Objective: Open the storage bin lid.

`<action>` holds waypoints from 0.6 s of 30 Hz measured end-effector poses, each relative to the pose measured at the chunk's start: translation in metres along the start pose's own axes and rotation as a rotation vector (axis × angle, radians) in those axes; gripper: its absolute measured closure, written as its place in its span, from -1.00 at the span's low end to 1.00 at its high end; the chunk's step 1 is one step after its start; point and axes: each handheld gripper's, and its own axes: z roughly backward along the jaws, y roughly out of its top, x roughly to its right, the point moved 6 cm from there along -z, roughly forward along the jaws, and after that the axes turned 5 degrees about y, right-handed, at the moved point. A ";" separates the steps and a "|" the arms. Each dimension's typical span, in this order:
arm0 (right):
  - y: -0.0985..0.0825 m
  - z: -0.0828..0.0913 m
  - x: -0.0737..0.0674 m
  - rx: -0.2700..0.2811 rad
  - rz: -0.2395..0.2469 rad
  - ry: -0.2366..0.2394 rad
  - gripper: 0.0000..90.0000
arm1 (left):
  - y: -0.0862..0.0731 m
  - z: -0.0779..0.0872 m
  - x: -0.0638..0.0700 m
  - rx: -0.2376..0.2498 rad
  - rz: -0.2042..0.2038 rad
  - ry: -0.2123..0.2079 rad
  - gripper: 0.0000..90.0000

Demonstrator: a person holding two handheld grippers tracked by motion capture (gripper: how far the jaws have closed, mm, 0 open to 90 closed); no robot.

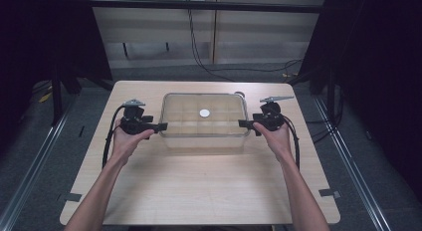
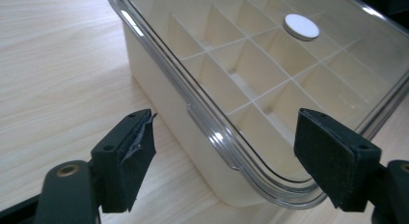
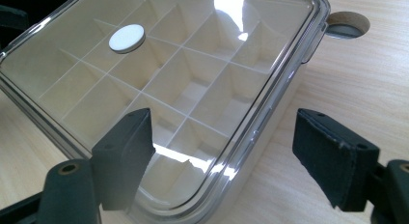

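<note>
A clear-lidded divided box point(image 1: 204, 122) sits in the upper middle of the high view on a pale wooden table point(image 1: 199, 186), its long sides running across the frame. Its cream body is split by thin walls into rows of small compartments, and a transparent lid point(image 2: 251, 64) with a rounded rim covers the whole top; a small white round knob point(image 1: 204, 113) sits on the lid near its centre. The left gripper point(image 1: 160, 126) is held at the box's left end, just left of centre in the high view, its tips pointing at the box's short side. In the left gripper view its jaws stand wide apart with the corner and short edge of the box between them, the pads pressing on nothing. The right gripper point(image 1: 242, 124) mirrors it at the box's right end, right of centre in the high view. In the right gripper view its jaws are likewise spread wide across the near corner of the lid, gripping nothing. A round hole in the tabletop point(image 3: 348, 24) shows at the upper right of that view, just beyond the box's far corner.
</note>
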 end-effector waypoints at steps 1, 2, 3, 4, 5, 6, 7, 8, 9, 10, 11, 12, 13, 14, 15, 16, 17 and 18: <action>0.000 -0.001 0.000 -0.002 -0.003 0.003 -0.53 | 0.000 -0.001 0.001 0.001 0.002 -0.001 -0.51; -0.001 -0.002 0.001 -0.002 -0.009 0.006 -0.55 | 0.000 -0.002 0.001 -0.006 -0.004 -0.004 -0.51; -0.002 -0.004 0.002 -0.004 -0.012 0.011 -0.54 | -0.001 -0.003 0.001 -0.005 -0.002 -0.005 -0.51; -0.002 -0.005 0.003 -0.011 -0.015 0.014 -0.53 | -0.001 -0.003 0.001 -0.008 -0.009 -0.001 -0.52; -0.003 -0.006 0.003 -0.015 -0.016 0.015 -0.53 | -0.001 -0.004 0.001 -0.012 -0.010 -0.001 -0.51; -0.003 -0.007 0.003 -0.017 -0.017 0.019 -0.51 | -0.001 -0.005 0.001 -0.017 -0.010 0.001 -0.49; -0.004 -0.009 0.002 -0.023 -0.021 0.023 -0.50 | -0.002 -0.006 0.001 -0.025 -0.010 0.005 -0.47; -0.004 -0.009 0.002 -0.027 -0.022 0.022 -0.49 | -0.002 -0.006 0.002 -0.027 -0.003 0.006 -0.47; -0.004 -0.010 0.002 -0.028 -0.024 0.016 -0.49 | -0.001 -0.006 0.002 -0.024 -0.011 0.010 -0.45; -0.004 -0.011 0.002 -0.029 -0.027 0.016 -0.49 | -0.001 -0.007 0.003 -0.027 -0.016 0.011 -0.44; -0.005 -0.012 0.002 -0.033 -0.031 0.027 -0.49 | -0.001 -0.007 0.004 -0.033 -0.012 0.007 -0.44; -0.005 -0.013 0.002 -0.034 -0.031 0.029 -0.49 | -0.001 -0.008 0.005 -0.039 -0.010 0.002 -0.43; -0.005 -0.014 0.001 -0.037 -0.036 0.032 -0.49 | 0.000 -0.009 0.006 -0.038 -0.006 -0.003 -0.43; -0.005 -0.015 0.001 -0.039 -0.034 0.036 -0.50 | 0.000 -0.009 0.006 -0.039 -0.013 -0.001 -0.43; -0.005 -0.015 0.000 -0.039 -0.037 0.039 -0.50 | 0.000 -0.010 0.008 -0.043 -0.011 -0.015 -0.43; -0.006 -0.016 -0.001 -0.038 -0.040 0.049 -0.51 | 0.000 -0.011 0.009 -0.038 0.000 -0.019 -0.42; -0.006 -0.017 -0.001 -0.039 -0.040 0.047 -0.52 | 0.000 -0.012 0.010 -0.036 -0.001 -0.024 -0.42; -0.006 -0.019 -0.002 -0.046 -0.038 0.049 -0.53 | 0.000 -0.012 0.010 -0.043 -0.008 -0.030 -0.43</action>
